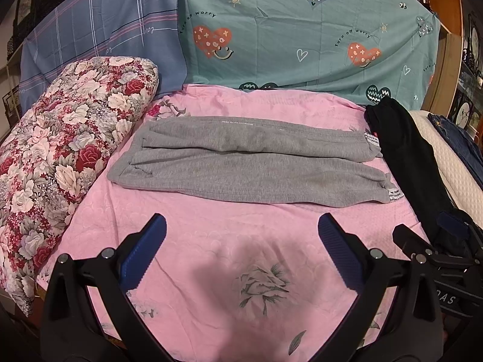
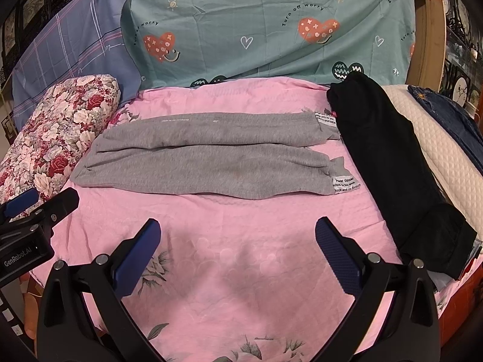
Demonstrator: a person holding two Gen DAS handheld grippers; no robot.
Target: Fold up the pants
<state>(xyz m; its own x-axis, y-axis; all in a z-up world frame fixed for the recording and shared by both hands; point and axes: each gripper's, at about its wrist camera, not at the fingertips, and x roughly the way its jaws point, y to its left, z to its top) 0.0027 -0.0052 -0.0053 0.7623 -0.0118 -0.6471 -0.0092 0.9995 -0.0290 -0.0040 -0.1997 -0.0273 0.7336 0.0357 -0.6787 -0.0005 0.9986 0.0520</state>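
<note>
Two grippers, both mine: each held above the near part of the bed, neither touching any cloth.
Pink bedspread [image 1: 187, 271]: the largest surface, floral print, carrying everything below.
Teal sheet [image 1: 302, 30]: hung upright behind the bed, printed with hearts and the words "Turn off worry"; a blue plaid sheet [image 1: 90, 30] hangs to its left.
Floral quilt [image 1: 66, 138]: a rolled bundle in red and white roses along the left edge of the bedspread.
Grey pants [image 2: 205, 163]: lying flat across the middle of the bedspread, legs side by side running left to right, the cuffs with white labels at the right end, just beside the black garment.
Black garment [image 2: 392, 166]: folded long, lying along the right side, partly on a cream quilted pad [image 2: 446, 163] that also carries dark denim [image 2: 446, 111].
Left gripper [image 1: 241, 229]: my blue-padded fingers spread wide, holding nothing, short of the pants.
Right gripper [image 2: 238, 232]: likewise spread wide and empty, pointing at the pants.
</note>
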